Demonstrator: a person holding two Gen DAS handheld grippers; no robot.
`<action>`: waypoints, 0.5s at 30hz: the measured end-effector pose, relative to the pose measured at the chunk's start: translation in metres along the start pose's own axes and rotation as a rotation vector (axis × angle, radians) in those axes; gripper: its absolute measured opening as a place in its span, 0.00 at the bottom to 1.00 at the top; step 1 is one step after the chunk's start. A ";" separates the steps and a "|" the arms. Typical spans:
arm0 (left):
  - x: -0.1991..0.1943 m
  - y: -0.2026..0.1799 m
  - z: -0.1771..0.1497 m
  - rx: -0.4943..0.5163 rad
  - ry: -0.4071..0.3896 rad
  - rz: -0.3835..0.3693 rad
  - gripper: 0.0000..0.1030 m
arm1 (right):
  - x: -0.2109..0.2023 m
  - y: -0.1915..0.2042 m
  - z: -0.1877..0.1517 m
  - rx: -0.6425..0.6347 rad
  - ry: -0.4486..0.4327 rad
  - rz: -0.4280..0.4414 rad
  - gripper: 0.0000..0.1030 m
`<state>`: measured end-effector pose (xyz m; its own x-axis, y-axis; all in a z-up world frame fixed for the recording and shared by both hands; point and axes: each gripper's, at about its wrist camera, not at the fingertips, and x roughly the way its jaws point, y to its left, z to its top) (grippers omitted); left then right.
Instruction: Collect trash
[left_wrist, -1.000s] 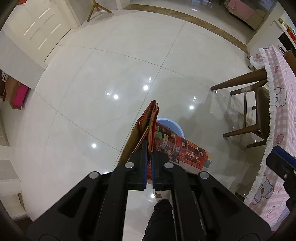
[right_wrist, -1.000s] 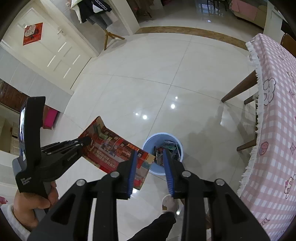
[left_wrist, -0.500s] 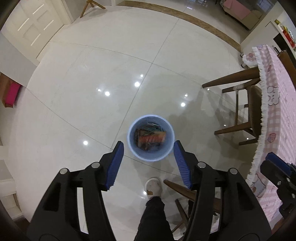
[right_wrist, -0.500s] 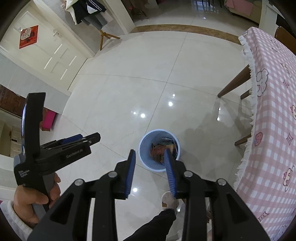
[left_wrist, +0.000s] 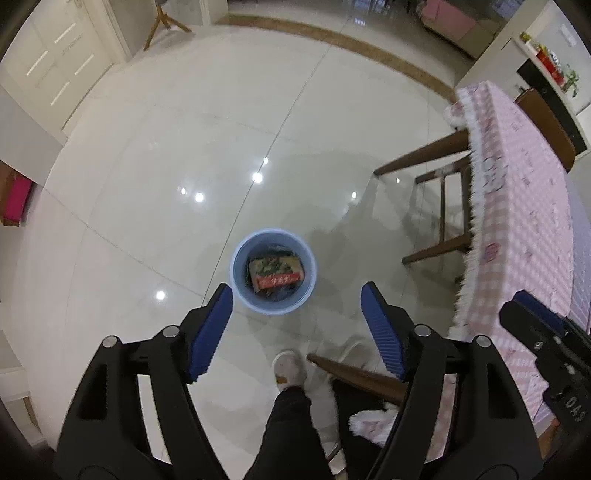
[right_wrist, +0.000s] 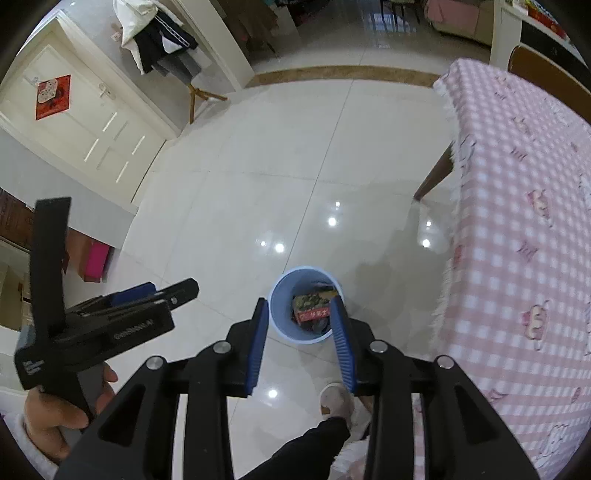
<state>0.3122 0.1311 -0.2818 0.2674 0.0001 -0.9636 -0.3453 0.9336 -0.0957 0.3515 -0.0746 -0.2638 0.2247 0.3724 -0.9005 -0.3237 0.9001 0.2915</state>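
A light blue trash bin (left_wrist: 237, 258) stands on the white tiled floor, well below both grippers. A flattened red printed carton (left_wrist: 276, 276) lies inside it on top of other trash. My left gripper (left_wrist: 295, 295) hangs above the bin's near side. Its jaws are opening wide and nothing is between them. In the right wrist view the same bin (right_wrist: 276, 295) and carton (right_wrist: 312, 308) show between the fingers of my right gripper (right_wrist: 299, 306), which is open and empty. The left gripper (right_wrist: 173, 290) appears there at the left, held in a hand.
A table with a pink checked cloth (left_wrist: 517, 192) fills the right side, with a wooden chair (left_wrist: 443, 192) tucked under it. The person's slippered foot (left_wrist: 290, 369) and dark trouser leg are just short of the bin. A white door (right_wrist: 92, 122) and a pink bag (right_wrist: 96, 258) are at the left.
The left gripper, shut on the red carton over the bin a second ago, has opened; the carton now lies in the bin. Both grippers have lifted away, so the bin looks smaller.
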 end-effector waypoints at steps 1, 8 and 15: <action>-0.009 -0.005 -0.001 -0.001 -0.023 -0.002 0.72 | -0.005 -0.002 0.000 -0.004 -0.007 0.005 0.34; -0.076 -0.023 -0.012 -0.038 -0.202 0.049 0.78 | -0.047 -0.005 -0.003 -0.096 -0.100 0.034 0.34; -0.129 -0.027 -0.046 -0.037 -0.305 0.044 0.82 | -0.104 0.003 -0.032 -0.130 -0.202 -0.009 0.35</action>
<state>0.2455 0.0890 -0.1660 0.5070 0.1532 -0.8482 -0.3938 0.9165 -0.0699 0.2979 -0.1174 -0.1796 0.4032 0.4144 -0.8159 -0.4337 0.8716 0.2283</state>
